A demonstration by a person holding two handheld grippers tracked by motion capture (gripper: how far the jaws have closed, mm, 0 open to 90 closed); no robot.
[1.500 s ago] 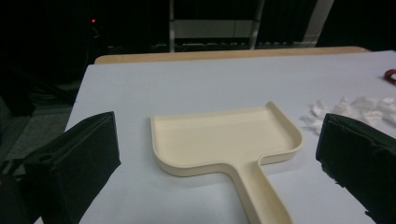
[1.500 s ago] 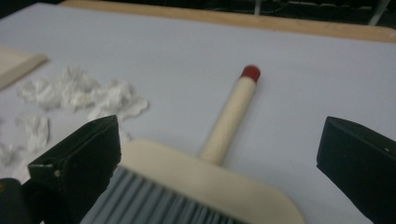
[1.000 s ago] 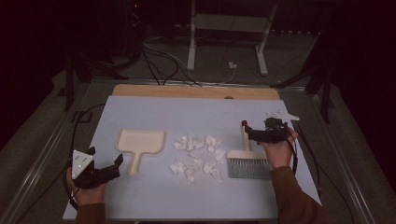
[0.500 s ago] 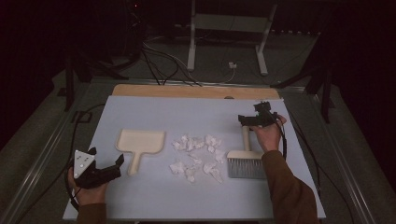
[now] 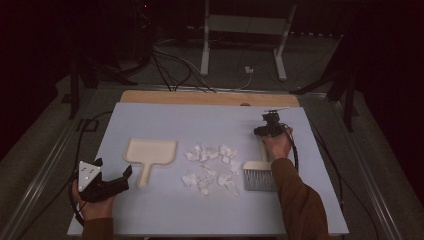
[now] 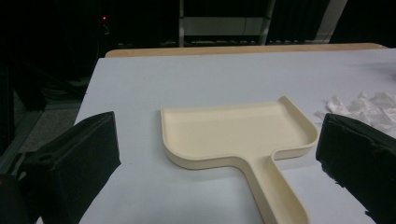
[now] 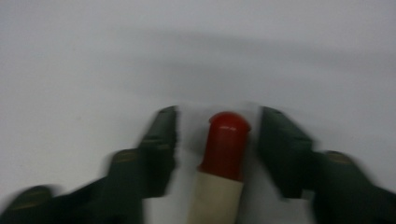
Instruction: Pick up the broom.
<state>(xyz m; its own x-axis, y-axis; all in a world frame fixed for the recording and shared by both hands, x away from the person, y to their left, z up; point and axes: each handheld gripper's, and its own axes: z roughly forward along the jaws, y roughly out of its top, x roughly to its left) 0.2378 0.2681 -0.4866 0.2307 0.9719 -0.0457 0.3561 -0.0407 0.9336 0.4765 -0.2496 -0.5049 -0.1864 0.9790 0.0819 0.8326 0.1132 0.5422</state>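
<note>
A cream dustpan (image 5: 150, 150) (image 6: 233, 133) lies left of centre on the pale blue mat (image 5: 200, 120), handle toward me. White paper scraps (image 5: 210, 167) (image 6: 369, 105) are heaped in the middle. To their right lies a brush (image 5: 259, 175) with grey bristles and a cream handle that ends in a red tip (image 7: 226, 135). My right gripper (image 5: 267, 131) (image 7: 217, 126) straddles that red tip; its jaws have just been closing, and a narrow gap still shows on each side of the handle. My left gripper (image 5: 112, 167) (image 6: 218, 135) rests open just short of the dustpan's handle.
A wooden board edge (image 5: 200, 97) runs along the back of the mat. Behind it are a metal stand (image 5: 240, 30) and loose cables on the floor. Dark rails flank the table on both sides.
The right hand has come left and down onto the far end of the brush handle, and its jaws have narrowed around the red tip. The left gripper has stayed put.
</note>
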